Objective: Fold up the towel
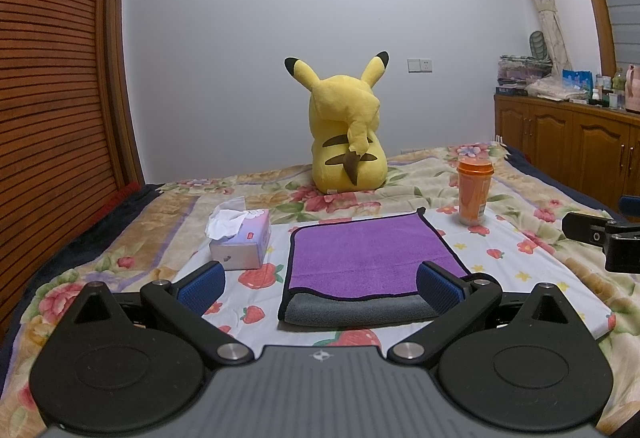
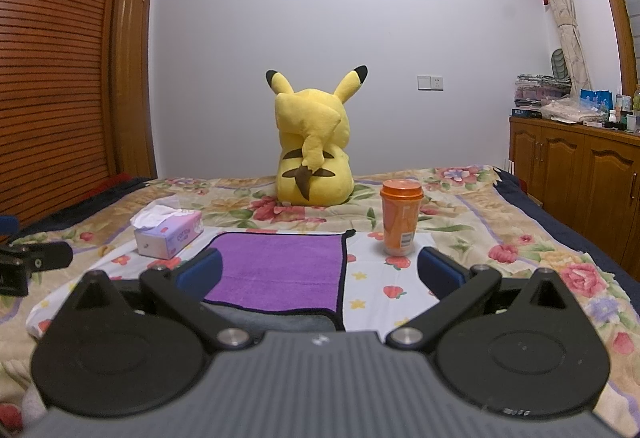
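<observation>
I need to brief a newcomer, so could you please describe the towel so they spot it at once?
On the flowered bed, in front of the yellow plush toy, lies a white strawberry-print cloth. The towel lies there between tissue box and orange cup: purple, dark-edged, flat.

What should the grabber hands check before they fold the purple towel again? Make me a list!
1. Left gripper open: ok, its jaws stand wide apart, holding nothing.
2. Right gripper open: ok, wide apart and holding nothing.
3. Purple towel with black trim lying flat: ok; it looks folded once already, with the grey underside showing along the near edge.
4. Nothing resting on the towel: ok.
5. White and lilac tissue box clear of the towel: ok, it sits apart on the left.
6. Orange lidded cup clear: ok, upright beyond the far right corner, but close enough to watch.
</observation>
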Demonstrator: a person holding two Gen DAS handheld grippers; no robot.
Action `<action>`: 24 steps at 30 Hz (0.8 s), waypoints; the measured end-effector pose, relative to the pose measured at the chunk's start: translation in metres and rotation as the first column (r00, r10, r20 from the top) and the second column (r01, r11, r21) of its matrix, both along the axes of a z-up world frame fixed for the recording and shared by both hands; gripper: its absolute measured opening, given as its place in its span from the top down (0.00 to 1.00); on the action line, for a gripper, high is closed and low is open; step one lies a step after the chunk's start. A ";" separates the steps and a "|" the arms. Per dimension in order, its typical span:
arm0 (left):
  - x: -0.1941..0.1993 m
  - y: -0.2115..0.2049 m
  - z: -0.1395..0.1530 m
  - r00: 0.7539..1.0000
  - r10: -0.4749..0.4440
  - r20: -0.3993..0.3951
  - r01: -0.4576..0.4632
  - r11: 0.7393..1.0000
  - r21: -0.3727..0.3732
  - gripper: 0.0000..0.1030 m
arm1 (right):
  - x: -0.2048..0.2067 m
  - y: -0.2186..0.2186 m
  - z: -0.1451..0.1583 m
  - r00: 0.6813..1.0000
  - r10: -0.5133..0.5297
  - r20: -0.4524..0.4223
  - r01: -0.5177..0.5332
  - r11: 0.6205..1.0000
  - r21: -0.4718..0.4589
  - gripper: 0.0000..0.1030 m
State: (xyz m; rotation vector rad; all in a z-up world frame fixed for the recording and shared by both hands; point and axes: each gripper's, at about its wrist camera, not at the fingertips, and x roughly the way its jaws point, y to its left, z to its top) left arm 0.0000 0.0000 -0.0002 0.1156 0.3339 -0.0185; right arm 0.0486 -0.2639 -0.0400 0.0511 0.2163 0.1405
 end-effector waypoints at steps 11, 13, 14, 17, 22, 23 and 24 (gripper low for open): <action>0.008 0.000 -0.004 1.000 0.011 -0.026 -0.011 1.000 0.007 0.00 | 0.005 0.005 -0.002 1.000 0.001 -0.016 -0.001 1.000 -0.026 0.00; 0.012 0.001 -0.004 0.999 0.013 -0.040 -0.013 1.000 0.006 0.00 | 0.007 0.006 -0.003 1.000 0.003 -0.022 -0.003 0.999 -0.033 0.00; 0.014 0.002 -0.005 0.999 0.014 -0.046 -0.014 1.000 0.006 0.00 | 0.009 0.007 -0.002 1.000 0.002 -0.026 -0.003 0.999 -0.040 0.00; 0.018 0.004 -0.005 0.998 0.018 -0.067 -0.017 1.000 0.009 0.00 | 0.013 0.010 -0.005 0.999 0.007 -0.040 -0.009 0.998 -0.059 0.00; 0.030 0.006 -0.011 0.993 0.020 -0.116 -0.016 0.999 0.037 0.00 | 0.019 0.016 -0.007 0.998 0.017 -0.059 -0.022 0.996 -0.084 0.00; 0.032 0.006 -0.012 0.992 0.019 -0.126 -0.014 0.999 0.040 0.00 | 0.020 0.016 -0.008 0.998 0.018 -0.064 -0.024 0.996 -0.087 0.00; 0.034 0.006 -0.013 0.991 0.018 -0.135 -0.013 0.999 0.040 0.00 | 0.021 0.017 -0.009 0.997 0.020 -0.068 -0.026 0.996 -0.088 0.00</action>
